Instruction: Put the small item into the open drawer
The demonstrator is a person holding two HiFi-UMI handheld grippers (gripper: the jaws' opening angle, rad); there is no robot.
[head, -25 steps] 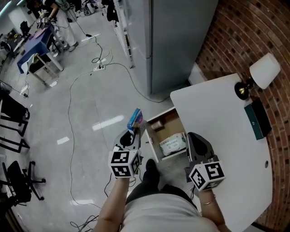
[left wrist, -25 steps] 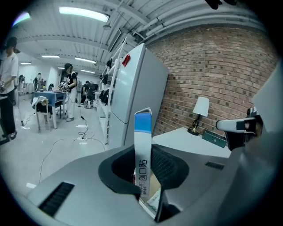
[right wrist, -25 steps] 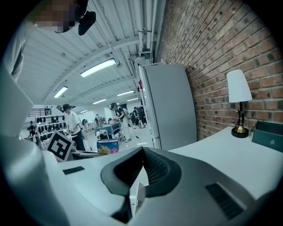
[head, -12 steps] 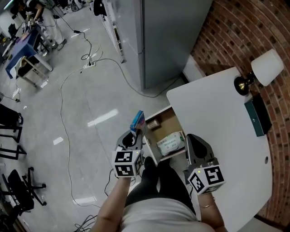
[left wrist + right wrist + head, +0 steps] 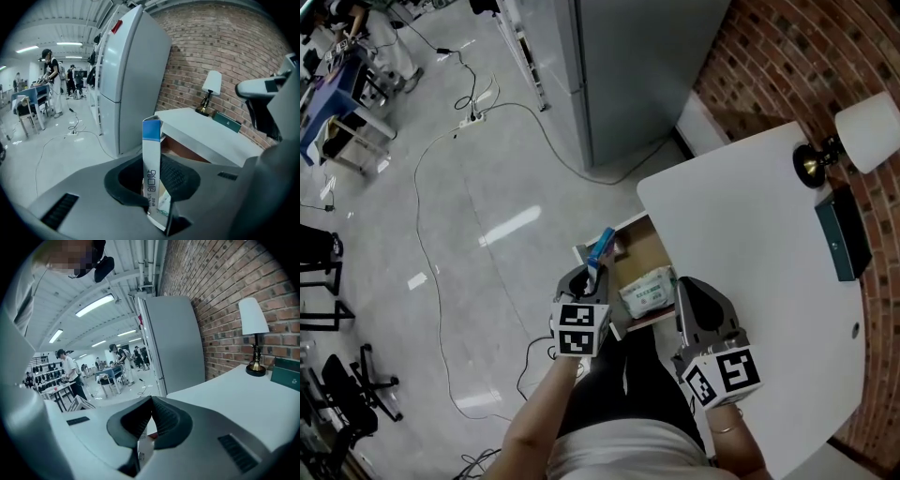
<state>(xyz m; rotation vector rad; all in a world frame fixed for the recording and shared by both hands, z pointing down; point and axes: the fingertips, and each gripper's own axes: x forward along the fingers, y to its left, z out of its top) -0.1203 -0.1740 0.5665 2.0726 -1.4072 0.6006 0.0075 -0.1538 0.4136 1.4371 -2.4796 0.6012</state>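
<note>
The left tongs [image 5: 591,274] are clenching the slim packet [image 5: 601,246] lengthwise, seemingly hanging over the near edge of the open drawer [image 5: 645,253]; the right tongs [image 5: 692,298] are idling closed and empty.

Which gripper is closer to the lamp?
Right. The right gripper is by the table; the left gripper, holding the box, is across the drawer, farther from the lamp.

slim box [image 5: 151,173]: dark print is seen down its face, frame centre, unreadable | white pack [image 5: 645,292]: green label, illegible
</note>
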